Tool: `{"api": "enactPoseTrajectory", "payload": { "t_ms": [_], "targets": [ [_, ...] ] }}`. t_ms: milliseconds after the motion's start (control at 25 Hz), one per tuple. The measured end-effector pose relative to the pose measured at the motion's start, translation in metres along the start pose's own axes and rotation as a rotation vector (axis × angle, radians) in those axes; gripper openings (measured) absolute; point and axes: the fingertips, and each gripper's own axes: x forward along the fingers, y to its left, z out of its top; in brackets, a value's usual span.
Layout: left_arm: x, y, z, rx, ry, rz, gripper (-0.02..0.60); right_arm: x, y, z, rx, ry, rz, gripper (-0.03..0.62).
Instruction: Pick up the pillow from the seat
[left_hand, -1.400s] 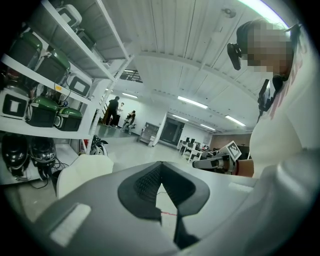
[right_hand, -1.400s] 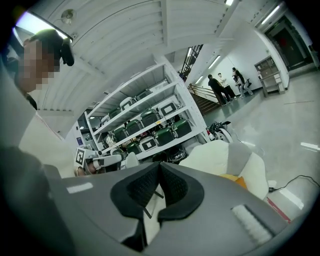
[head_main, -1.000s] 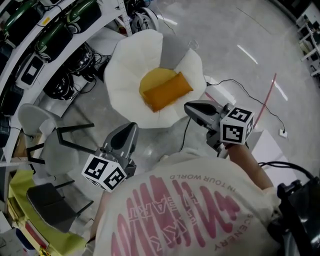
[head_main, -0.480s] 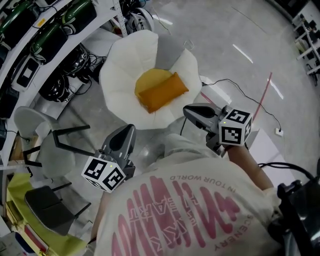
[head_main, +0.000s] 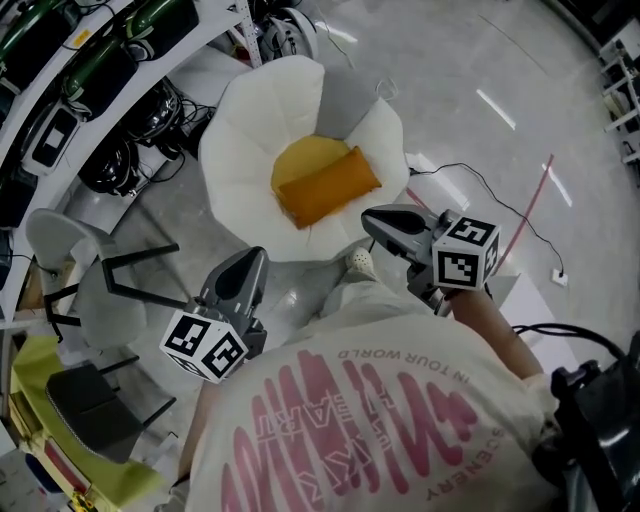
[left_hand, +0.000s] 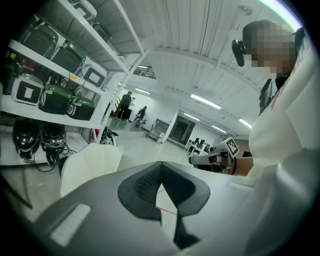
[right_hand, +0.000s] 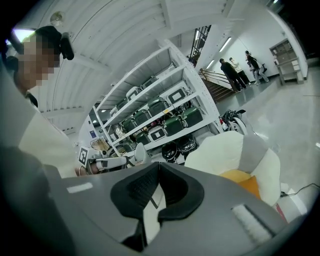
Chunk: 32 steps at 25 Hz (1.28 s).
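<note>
Claws on the grey left gripper (head_main: 248, 265) and right gripper (head_main: 376, 219), pressed together short of the orange rectangular fabric pillow (head_main: 330, 188), should spread before pinching its ends.

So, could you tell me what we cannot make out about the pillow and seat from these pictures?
Head view: the pillow's underside and the seat's base are hidden under their own bulk.
Left gripper view: the pillow is hidden behind the seat's white side and the left tongs.
Right gripper view: the pillow's lower part is hidden by the right tongs.
</note>
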Motion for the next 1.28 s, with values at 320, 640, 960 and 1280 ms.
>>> {"api": "enactPoseTrajectory", "payload": {
  "t_ms": [320, 640, 960, 1280],
  "targets": [
    [0.067, 0.007, 0.005, -0.039, 0.011, 0.046, 0.012, -0.007, -0.069, 0.031, 0.02, 0.031, 0.024, 0.008],
    [0.136, 0.015, 0.017, -0.059, 0.006, 0.126, 0.011, -0.002, -0.147, 0.062, 0.031, 0.078, 0.086, 0.008],
    [0.166, 0.028, 0.007, -0.107, 0.011, 0.236, 0.012, 0.018, -0.208, 0.066, 0.067, 0.134, 0.147, 0.008],
    [0.181, 0.073, -0.053, -0.108, 0.076, 0.378, 0.012, 0.046, -0.275, 0.025, 0.187, 0.177, 0.085, 0.008]
  ]
}}
